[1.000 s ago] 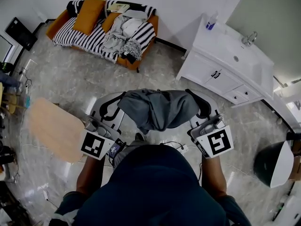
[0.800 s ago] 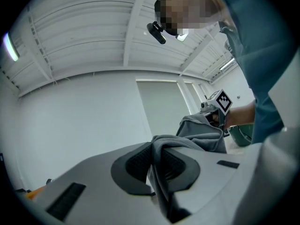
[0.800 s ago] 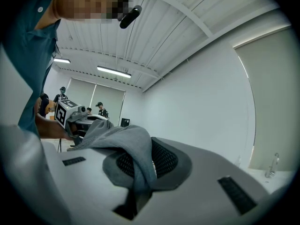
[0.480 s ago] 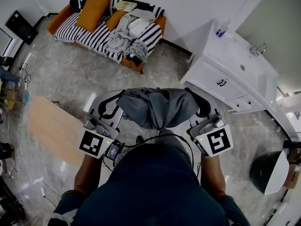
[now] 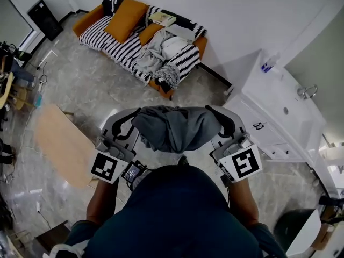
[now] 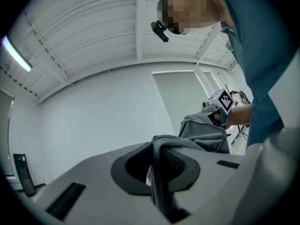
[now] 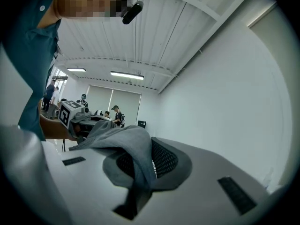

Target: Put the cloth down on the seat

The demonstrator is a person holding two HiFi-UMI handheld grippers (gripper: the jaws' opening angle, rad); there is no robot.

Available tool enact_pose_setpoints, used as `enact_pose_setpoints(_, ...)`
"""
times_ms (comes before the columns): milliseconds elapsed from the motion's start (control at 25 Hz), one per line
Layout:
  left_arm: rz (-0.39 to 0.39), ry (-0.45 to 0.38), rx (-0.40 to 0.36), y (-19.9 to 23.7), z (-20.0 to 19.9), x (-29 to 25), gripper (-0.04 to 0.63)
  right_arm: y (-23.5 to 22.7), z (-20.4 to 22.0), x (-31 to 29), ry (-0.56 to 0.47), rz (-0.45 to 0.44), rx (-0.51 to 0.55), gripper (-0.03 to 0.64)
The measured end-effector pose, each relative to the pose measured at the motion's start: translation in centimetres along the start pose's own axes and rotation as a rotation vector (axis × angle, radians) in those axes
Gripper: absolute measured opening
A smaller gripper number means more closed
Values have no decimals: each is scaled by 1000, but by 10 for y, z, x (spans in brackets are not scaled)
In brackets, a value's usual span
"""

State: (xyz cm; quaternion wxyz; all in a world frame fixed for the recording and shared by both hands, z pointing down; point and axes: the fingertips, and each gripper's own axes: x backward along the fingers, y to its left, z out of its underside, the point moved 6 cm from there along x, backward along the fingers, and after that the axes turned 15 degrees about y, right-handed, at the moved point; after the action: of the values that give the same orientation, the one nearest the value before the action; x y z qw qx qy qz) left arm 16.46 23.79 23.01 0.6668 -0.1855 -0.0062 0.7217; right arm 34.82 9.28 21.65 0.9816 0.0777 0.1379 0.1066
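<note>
The left gripper (image 6: 157, 171) has its jaws pressed together on a thin fold of the grey cloth (image 5: 174, 128). The right gripper (image 7: 140, 168) is clamped the same way on the opposite edge. Between the two sets of fingers the cloth sags in a bunched hammock, so I judge it light, limp and unlikely to slip from a firm pinch; edge grips like these should suffice. Well ahead of the fingertips stands the orange sofa (image 5: 87, 19) under a striped throw (image 5: 115, 39), its seat partly taken by cushions (image 5: 126, 18) and pale laundry (image 5: 161, 50).
</note>
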Motion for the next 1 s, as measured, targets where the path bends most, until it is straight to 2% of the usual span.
enact_pose_setpoints(240, -73, 31, 5, 6, -2, -21, 25, -33, 1, -22, -25, -66, 21, 32)
enact_pose_setpoints(360, -86, 47, 8, 14, 0, -29, 25, -43, 3, -38, -19, -89, 8, 32)
enact_pose_setpoints(480, -82, 67, -6, 30, 4, -34, 25, -48, -1, -57, -11, -95, 10, 32)
enact_pose_setpoints(600, -67, 53, 7, 50, 9, -42, 25, -50, -9, -79, -6, -82, 9, 32)
enact_pose_setpoints(1000, 10, 32, -32, 130, 18, -59, 25, -47, -29, -146, 17, -15, -25, 32)
